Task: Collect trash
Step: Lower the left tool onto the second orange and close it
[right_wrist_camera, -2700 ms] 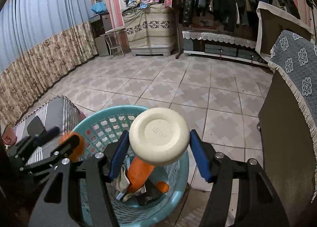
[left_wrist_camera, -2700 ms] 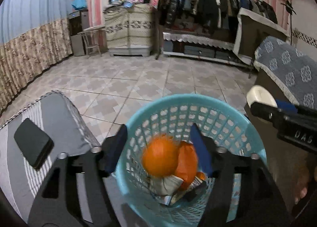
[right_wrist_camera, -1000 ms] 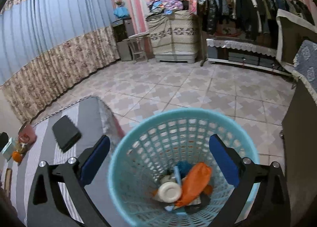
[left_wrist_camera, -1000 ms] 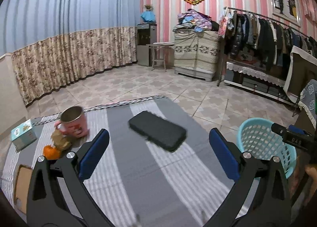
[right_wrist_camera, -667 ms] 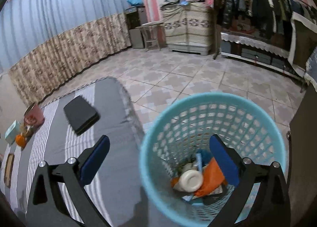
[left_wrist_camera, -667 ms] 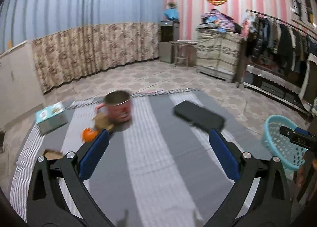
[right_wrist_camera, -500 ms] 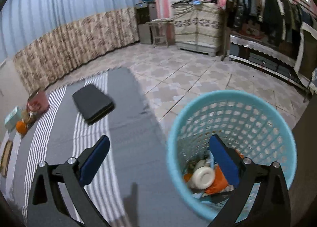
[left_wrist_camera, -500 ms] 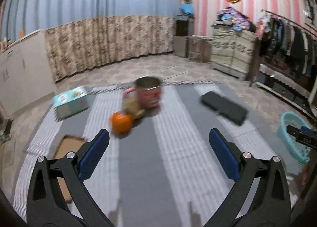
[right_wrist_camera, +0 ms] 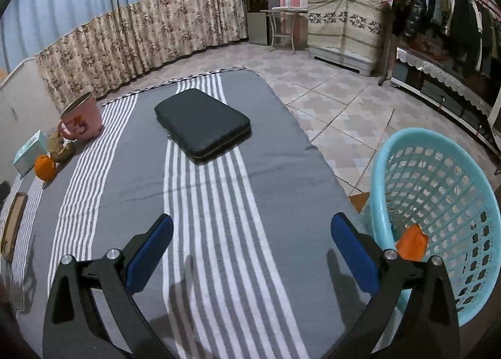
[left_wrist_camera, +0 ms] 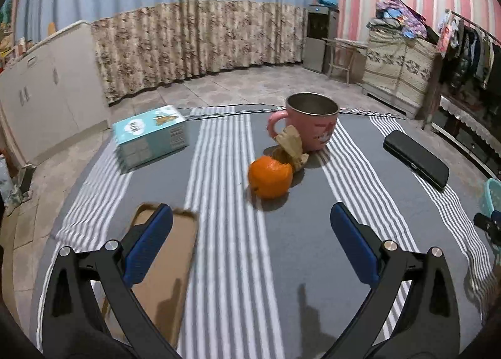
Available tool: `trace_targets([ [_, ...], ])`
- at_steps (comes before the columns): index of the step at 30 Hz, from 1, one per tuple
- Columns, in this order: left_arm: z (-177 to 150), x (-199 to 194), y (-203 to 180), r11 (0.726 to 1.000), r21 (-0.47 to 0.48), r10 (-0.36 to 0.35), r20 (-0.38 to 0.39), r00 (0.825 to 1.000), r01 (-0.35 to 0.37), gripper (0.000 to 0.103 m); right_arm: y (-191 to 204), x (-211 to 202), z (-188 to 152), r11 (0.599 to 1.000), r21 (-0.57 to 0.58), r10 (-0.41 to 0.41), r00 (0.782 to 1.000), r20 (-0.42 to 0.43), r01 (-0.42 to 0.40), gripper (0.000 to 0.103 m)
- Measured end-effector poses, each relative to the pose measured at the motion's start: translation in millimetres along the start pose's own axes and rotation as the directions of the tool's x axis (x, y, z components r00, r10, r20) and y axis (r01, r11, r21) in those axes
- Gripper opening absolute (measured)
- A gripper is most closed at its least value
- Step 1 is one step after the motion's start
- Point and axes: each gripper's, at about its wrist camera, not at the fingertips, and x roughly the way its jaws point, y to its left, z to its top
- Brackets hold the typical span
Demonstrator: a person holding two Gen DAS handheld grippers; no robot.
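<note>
An orange peel (left_wrist_camera: 270, 176) sits round like a ball, straight ahead of the left gripper. A crumpled brown paper scrap (left_wrist_camera: 292, 146) touches its far side. A blue basket (right_wrist_camera: 438, 215) stands just right of the right gripper, with orange trash (right_wrist_camera: 412, 241) inside.

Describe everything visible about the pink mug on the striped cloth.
The pink mug stands upright on the grey striped cloth, far from both open grippers. Its outside is pink with a cartoon print, its inside looks like bare metal and appears empty, and its handle points toward the blue box. Crumpled brown peel leans against its front, beside the orange.
</note>
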Motion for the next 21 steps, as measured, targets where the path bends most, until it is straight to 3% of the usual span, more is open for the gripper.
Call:
trace_targets([
  [6, 22, 41, -18, 0.997, 0.073, -0.029, -0.031, 0.999, 0.031, 0.097, 0, -1, 0, 1.0, 0.005, 0.0, 1.0, 0.007, 0.0, 0.098],
  [11, 21, 72, -22, 0.992, 0.126, -0.011, -0.066, 0.998, 0.019, 0.094, -1, 0, 5, 1.0, 0.021, -0.003, 1.0, 0.017, 0.003, 0.098],
  [13, 21, 82, -20, 0.992, 0.123, -0.014, -0.087, 0.996, 0.024, 0.079, 2, 0, 6, 1.0, 0.014, 0.001, 1.0, 0.024, -0.002, 0.098],
  [17, 23, 85, -10, 0.995, 0.076, -0.06, -0.097, 0.994, 0.067, 0.07, 8, -7, 6, 1.0, -0.01, 0.021, 0.999, 0.043, -0.021, 0.098],
  [19, 24, 87, -8, 0.993, 0.072, -0.085, -0.103, 0.991, 0.093, 0.054, 15, -12, 5, 0.999, -0.026, 0.039, 0.997, 0.061, -0.037, 0.098],
  [21, 25, 91, -7, 0.99, 0.066, -0.111, -0.13, 0.985, 0.121, 0.044, 26, -16, 7, 0.998, -0.047, 0.052, 0.996, 0.075, -0.048, 0.098],
])
